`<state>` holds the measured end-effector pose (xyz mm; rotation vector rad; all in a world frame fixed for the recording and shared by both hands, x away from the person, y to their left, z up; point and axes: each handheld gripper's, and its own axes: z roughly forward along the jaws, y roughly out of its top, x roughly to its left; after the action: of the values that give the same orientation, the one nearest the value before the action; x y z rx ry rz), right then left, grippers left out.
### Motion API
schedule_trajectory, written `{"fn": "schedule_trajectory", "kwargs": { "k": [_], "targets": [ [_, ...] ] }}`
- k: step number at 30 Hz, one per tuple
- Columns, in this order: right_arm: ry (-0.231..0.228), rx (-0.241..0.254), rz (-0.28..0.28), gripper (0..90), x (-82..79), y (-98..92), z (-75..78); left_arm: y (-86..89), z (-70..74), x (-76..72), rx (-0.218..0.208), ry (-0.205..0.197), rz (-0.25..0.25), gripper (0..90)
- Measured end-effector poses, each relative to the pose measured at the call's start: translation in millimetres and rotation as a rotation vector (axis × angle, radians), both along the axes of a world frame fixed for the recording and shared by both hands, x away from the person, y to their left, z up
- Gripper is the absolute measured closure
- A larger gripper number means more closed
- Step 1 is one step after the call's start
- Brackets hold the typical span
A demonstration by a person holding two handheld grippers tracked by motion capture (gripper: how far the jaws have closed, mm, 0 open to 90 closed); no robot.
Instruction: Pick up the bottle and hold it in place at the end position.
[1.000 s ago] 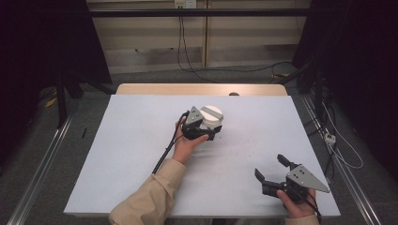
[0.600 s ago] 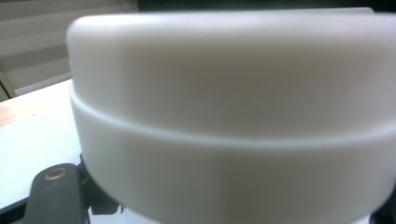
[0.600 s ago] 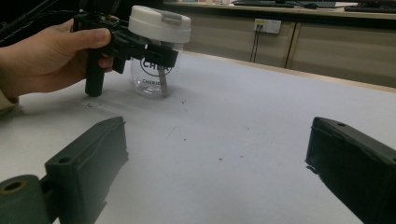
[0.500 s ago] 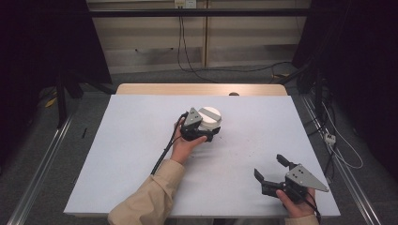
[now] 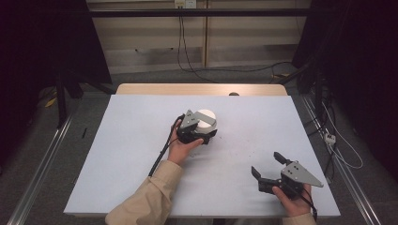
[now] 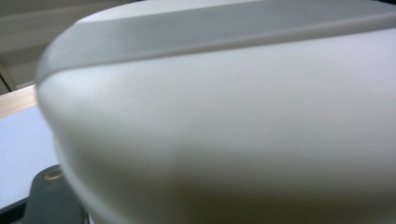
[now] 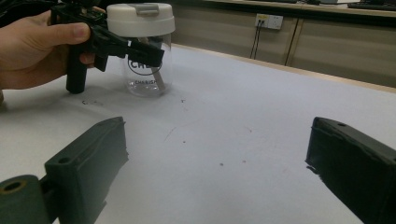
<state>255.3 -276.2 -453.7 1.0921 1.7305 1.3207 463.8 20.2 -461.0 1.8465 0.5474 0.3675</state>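
A: Where is the jar?
B: Mid-table; clear round body, smooth white lid. Left gripper clamps it; right gripper, matte black, gapes empty near the front edge.

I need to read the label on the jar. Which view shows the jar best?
The right gripper view: the whole jar stands there, clear wall, printed label and white lid. The high view gives mainly its lid from above; the left gripper view, a blurred close-up of the lid.

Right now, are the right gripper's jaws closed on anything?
No. In the right gripper view the right gripper has its jaws wide apart over bare table, far from the jar.
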Motion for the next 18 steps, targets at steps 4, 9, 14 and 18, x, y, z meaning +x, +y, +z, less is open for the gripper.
{"fn": "schedule_trajectory", "kwargs": {
  "k": [4,9,14,18],
  "targets": [
    [0.011,-0.012,0.004,4.1,8.0,3.3,0.3,3.9,0.0,-0.4,-0.014,0.012,0.01,18.3],
    [0.023,-0.007,0.031,3.9,18.6,10.7,1.4,6.0,-0.2,-1.6,-0.021,0.02,0.011,18.1],
    [0.024,-0.017,0.053,3.9,29.4,23.5,2.4,4.4,0.2,-2.3,-0.01,0.015,0.015,17.5],
    [0.028,-0.023,0.066,3.9,34.7,32.1,4.0,4.3,-0.1,-2.0,-0.011,0.025,0.018,16.4]
  ]
}}
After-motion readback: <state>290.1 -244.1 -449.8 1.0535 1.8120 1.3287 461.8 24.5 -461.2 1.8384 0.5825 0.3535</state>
